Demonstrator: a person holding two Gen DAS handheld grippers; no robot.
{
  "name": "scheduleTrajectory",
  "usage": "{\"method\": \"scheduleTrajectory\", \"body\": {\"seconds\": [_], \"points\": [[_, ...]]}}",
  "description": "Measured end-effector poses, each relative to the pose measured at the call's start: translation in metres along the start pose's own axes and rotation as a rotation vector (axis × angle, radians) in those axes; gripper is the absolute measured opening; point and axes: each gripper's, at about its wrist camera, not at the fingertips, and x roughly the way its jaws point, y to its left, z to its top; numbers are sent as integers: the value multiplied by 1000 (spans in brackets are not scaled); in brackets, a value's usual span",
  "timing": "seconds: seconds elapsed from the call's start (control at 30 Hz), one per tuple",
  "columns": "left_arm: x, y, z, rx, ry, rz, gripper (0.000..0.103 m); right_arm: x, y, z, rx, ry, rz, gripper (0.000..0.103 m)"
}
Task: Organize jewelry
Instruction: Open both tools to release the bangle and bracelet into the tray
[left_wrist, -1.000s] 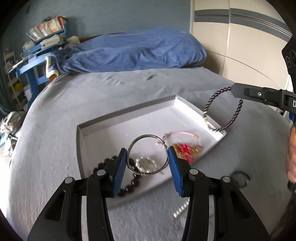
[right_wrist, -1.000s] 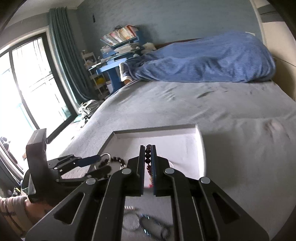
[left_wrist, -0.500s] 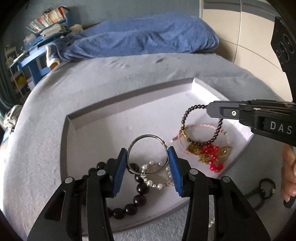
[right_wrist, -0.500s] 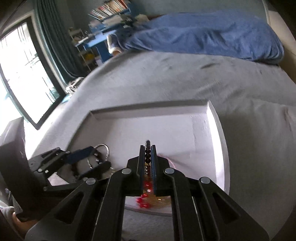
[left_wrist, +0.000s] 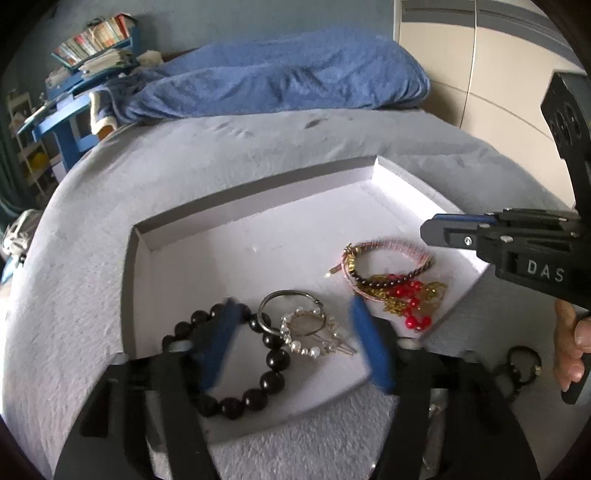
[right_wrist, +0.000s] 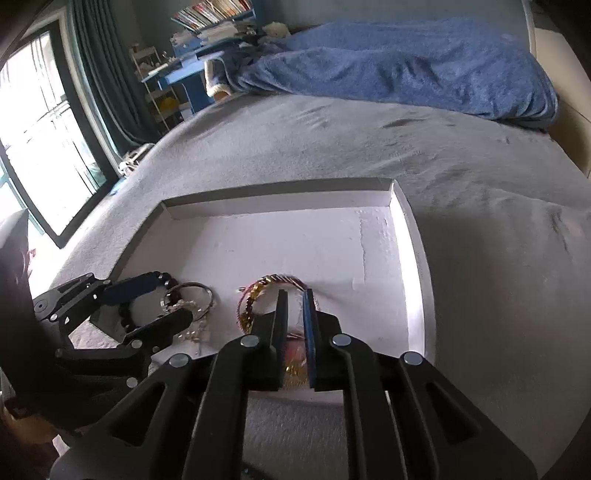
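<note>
A white tray lies on the grey bed. In it are a black bead bracelet, a silver wire ring, a pearl piece and a heap with a dark bead bracelet, pink bangle and red and gold pieces. My left gripper is open and empty, its jaws blurred, either side of the silver ring. My right gripper is slightly open and empty just above the heap; it also shows in the left wrist view.
A dark ring-shaped piece lies on the grey cover right of the tray, and something silvery lies near the tray's front edge. A blue blanket is heaped at the far end. A window and curtain are to the left.
My left gripper has opened and let the silver ring drop into the tray. My right gripper has opened and left the dark bead bracelet on the heap.
</note>
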Motion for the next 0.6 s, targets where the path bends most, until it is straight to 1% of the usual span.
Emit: {"method": "scheduleTrajectory", "body": {"seconds": [0.03, 0.07, 0.17, 0.23, 0.27, 0.33, 0.4, 0.6], "points": [[-5, 0, -2, -2, -16, -1, 80, -6, 0, -3, 0, -15, 3, 33], [-10, 0, -4, -4, -28, -7, 80, -12, -1, -6, -2, -27, 7, 35], [-21, -1, -10, -19, -42, -26, 80, -29, -2, -14, -1, -54, 8, 36], [-30, -1, -15, -25, -57, -41, 81, -43, -5, -22, 6, -80, 5, 44], [-35, -2, -18, -27, -66, -51, 81, -51, -6, -27, 12, -93, 9, 45], [-44, -6, -27, -21, -80, -74, 81, -65, -8, -41, 24, -112, 7, 53], [-51, -10, -35, -10, -88, -91, 81, -75, -11, -56, 39, -120, 11, 56], [-59, -21, -62, 7, -66, -139, 81, -87, -19, -101, 62, -83, -15, 57]]}}
